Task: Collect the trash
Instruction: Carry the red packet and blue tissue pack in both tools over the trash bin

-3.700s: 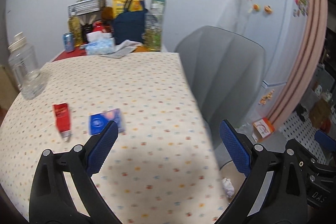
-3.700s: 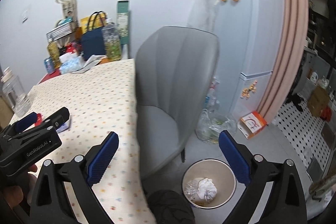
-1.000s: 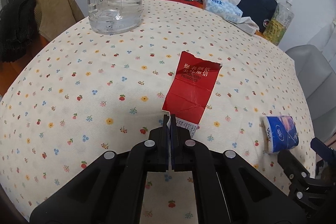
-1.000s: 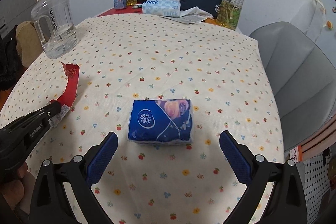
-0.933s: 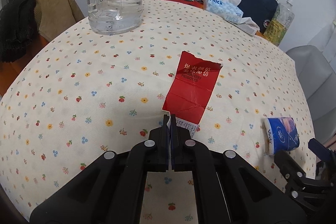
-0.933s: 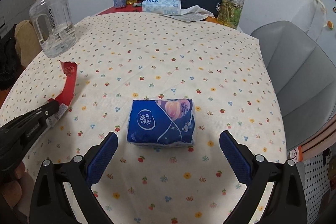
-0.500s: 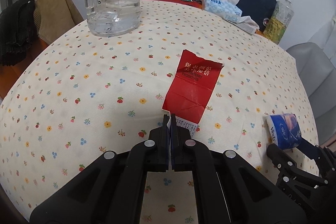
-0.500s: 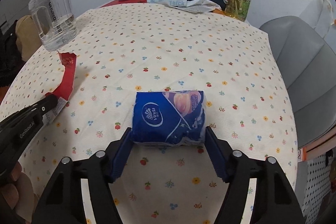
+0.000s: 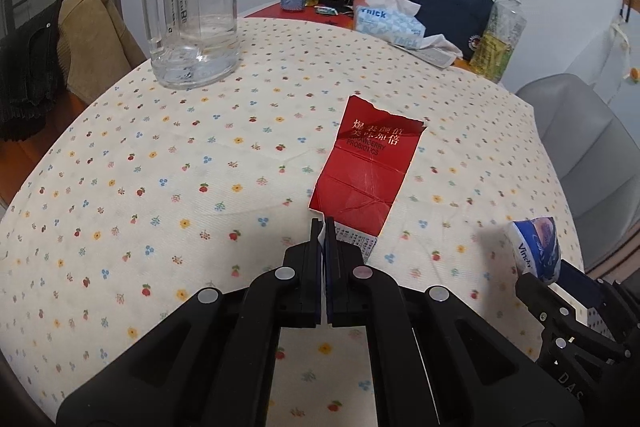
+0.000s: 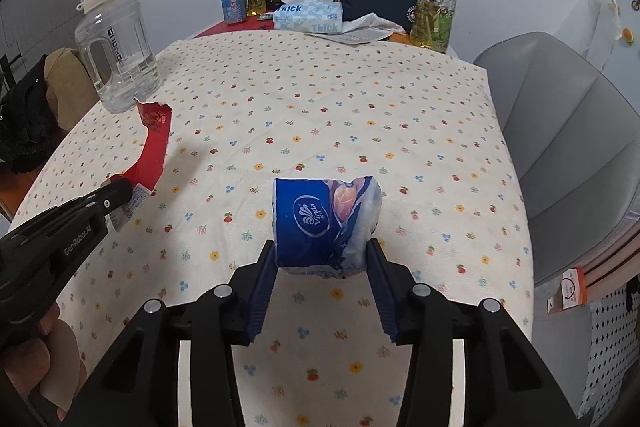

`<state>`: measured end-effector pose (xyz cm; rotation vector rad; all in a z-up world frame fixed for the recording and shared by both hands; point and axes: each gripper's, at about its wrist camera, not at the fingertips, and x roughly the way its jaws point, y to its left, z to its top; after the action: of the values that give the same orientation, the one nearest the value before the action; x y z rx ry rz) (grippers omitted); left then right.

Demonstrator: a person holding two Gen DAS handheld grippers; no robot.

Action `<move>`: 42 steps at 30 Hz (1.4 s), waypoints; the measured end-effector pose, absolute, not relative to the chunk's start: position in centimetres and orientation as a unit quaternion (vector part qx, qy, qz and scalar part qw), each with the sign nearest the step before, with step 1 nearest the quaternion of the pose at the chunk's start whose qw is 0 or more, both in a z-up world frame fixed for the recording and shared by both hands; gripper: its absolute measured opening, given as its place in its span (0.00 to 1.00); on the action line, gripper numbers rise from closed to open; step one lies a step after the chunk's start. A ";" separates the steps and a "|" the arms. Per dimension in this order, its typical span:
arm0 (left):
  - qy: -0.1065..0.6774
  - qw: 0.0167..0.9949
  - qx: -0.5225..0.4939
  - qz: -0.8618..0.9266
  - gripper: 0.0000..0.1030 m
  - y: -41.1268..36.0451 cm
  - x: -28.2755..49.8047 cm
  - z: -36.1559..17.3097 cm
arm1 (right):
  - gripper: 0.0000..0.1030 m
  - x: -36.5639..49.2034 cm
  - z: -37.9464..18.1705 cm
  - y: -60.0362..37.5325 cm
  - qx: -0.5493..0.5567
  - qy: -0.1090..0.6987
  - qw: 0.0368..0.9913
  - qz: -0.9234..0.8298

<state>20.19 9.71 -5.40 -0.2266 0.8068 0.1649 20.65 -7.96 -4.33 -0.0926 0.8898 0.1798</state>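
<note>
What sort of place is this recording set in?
Most likely a home dining corner: a table under a flowered tablecloth, a grey chair beside it, and household clutter at the back, like a tissue box and a water jug.

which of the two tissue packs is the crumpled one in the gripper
The dark blue Vinda pack, squeezed between the closing right gripper. The light blue Thick box sits untouched at the table's far end.

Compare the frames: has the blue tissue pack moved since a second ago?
Yes. The blue tissue pack has lifted off the tablecloth, squeezed narrower, tilted up.
</note>
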 end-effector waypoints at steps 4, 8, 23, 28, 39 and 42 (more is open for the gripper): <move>0.382 0.916 -0.102 0.073 0.02 8.6 19.2 -4.4 | 0.43 19.2 -3.3 -9.2 -0.037 0.417 0.904 0.083; 0.375 0.920 -0.092 0.064 0.02 7.0 18.3 -3.5 | 0.43 17.6 -2.4 -11.0 -0.023 0.405 0.911 0.076; 0.340 0.939 -0.045 0.015 0.02 -1.0 14.6 0.1 | 0.43 11.9 1.8 -18.2 0.008 0.347 0.937 0.027; 0.335 0.942 -0.032 -0.003 0.02 -3.5 13.9 0.7 | 0.43 10.6 2.3 -20.2 0.019 0.341 0.940 0.013; 0.332 0.942 -0.006 -0.048 0.02 -8.9 13.6 1.4 | 0.44 8.8 2.7 -25.8 0.047 0.334 0.941 -0.036; 0.332 0.942 0.001 -0.058 0.02 -10.3 13.8 1.5 | 0.44 8.6 2.6 -27.2 0.054 0.333 0.940 -0.049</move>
<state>13.83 -10.30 1.49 0.0016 0.6769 -0.1183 8.59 -27.20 2.60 0.1104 0.6795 -0.1003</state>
